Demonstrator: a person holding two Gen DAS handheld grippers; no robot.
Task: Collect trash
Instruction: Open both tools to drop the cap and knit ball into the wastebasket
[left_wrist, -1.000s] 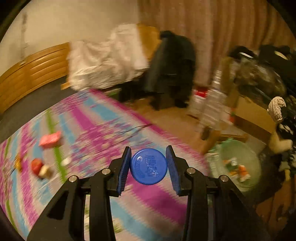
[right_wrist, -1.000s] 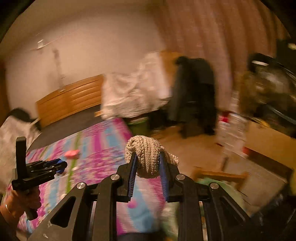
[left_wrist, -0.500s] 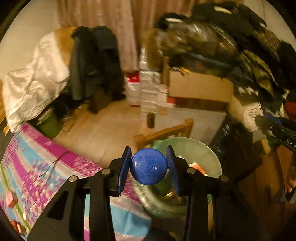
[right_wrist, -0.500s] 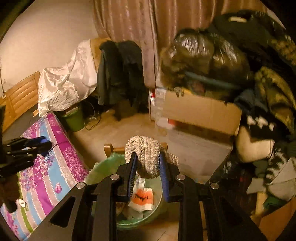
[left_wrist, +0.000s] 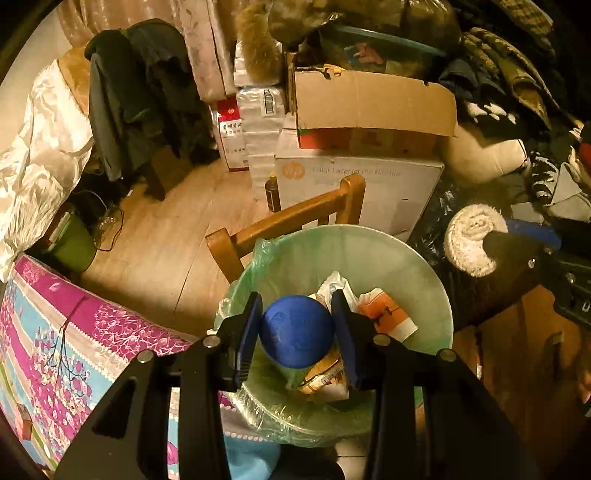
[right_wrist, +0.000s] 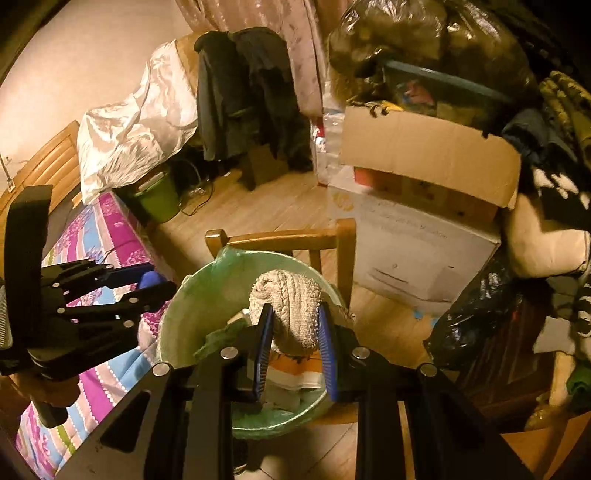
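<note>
Trash sits in both your grippers, above the bin (left_wrist: 424, 266). Your left gripper (left_wrist: 297, 330) is clamped on a round blue cap (left_wrist: 295, 332), pinched edge to edge between the blue pads and held over the bin's open mouth. Your right gripper (right_wrist: 293, 330) squeezes a cream knitted wad (right_wrist: 288, 306), also over the bin. That bin is a round pail lined with a pale green bag, already holding an orange-and-white wrapper (left_wrist: 386, 314) and other scraps. It rests on a wooden chair (left_wrist: 291, 221) between the patterned bed (left_wrist: 55, 332) and stacked cardboard boxes (left_wrist: 373, 107).
</note>
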